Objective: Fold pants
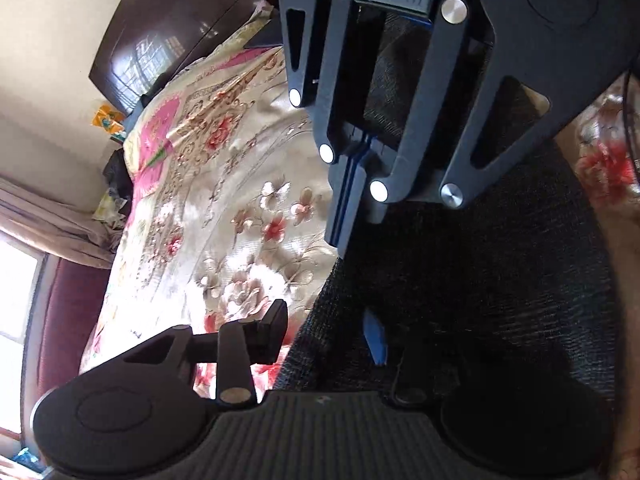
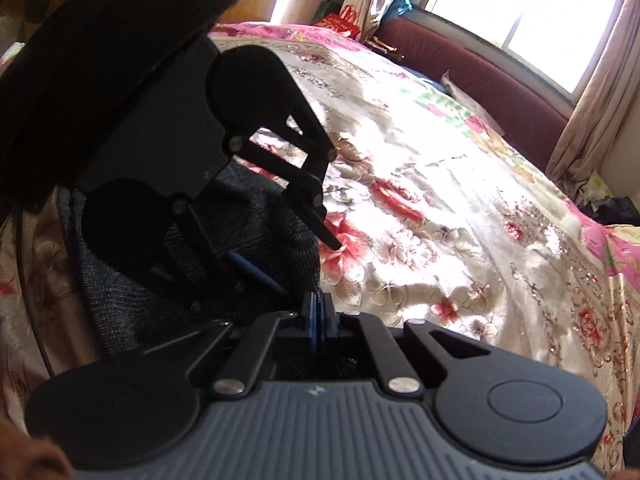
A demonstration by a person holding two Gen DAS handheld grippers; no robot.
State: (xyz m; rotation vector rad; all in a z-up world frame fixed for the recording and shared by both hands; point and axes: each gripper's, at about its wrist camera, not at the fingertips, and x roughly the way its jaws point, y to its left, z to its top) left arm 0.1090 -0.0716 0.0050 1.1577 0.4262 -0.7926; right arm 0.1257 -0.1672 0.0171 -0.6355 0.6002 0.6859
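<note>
Dark grey woven pants [image 1: 480, 280] lie on a floral bedspread [image 1: 240, 200]; their long edge runs down the middle of the left wrist view. My left gripper [image 1: 326, 328] is open and straddles that edge, one finger over the bedspread and the blue-padded finger over the cloth. My right gripper [image 1: 342, 240] comes in from the top, blue pads pressed together at the pants' edge. In the right wrist view the right gripper [image 2: 318, 304] is shut at the edge of the pants [image 2: 260, 208], and the left gripper [image 2: 308, 268] hangs open just beyond it.
The bedspread [image 2: 440, 220] stretches far to the right. A dark wooden headboard [image 1: 180, 32] stands at one end. A maroon padded bench [image 2: 500, 92] runs under the bright window [image 2: 520, 12] with curtains. A black cable [image 2: 24, 280] hangs at the left.
</note>
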